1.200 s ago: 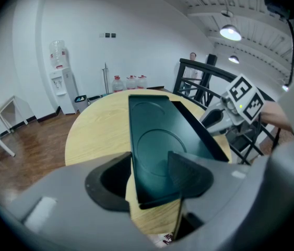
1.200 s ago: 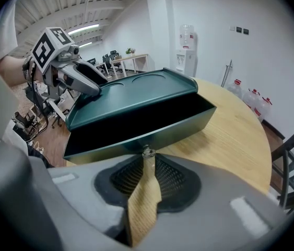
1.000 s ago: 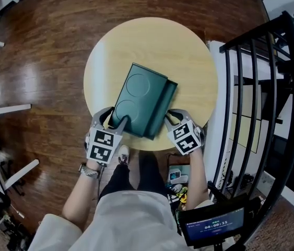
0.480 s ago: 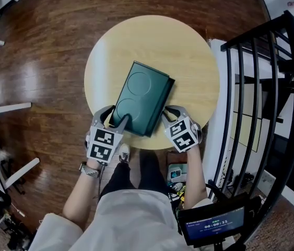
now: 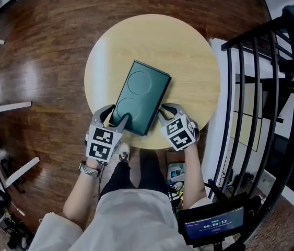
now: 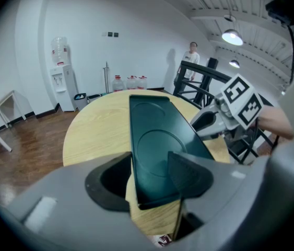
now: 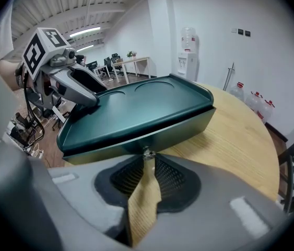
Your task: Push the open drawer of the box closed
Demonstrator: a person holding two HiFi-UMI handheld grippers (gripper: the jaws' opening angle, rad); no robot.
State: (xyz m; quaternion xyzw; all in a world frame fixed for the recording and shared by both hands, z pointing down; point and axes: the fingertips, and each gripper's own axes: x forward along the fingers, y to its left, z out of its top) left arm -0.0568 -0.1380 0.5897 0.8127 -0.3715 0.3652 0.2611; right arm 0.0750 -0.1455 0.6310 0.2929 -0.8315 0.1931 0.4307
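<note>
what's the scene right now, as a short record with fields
surface: round wooden table
object: dark green box, lying on the table
drawer: pushed in, front about flush under the box top, small knob on it
left gripper: shut on the box's near end
right gripper: jaws nearly together, tips at the knob; unclear whether they pinch it

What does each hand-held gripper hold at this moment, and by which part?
The left hand-held gripper clamps the green box at its near corner. The right hand-held gripper seems to pinch the small knob on the drawer front.
</note>
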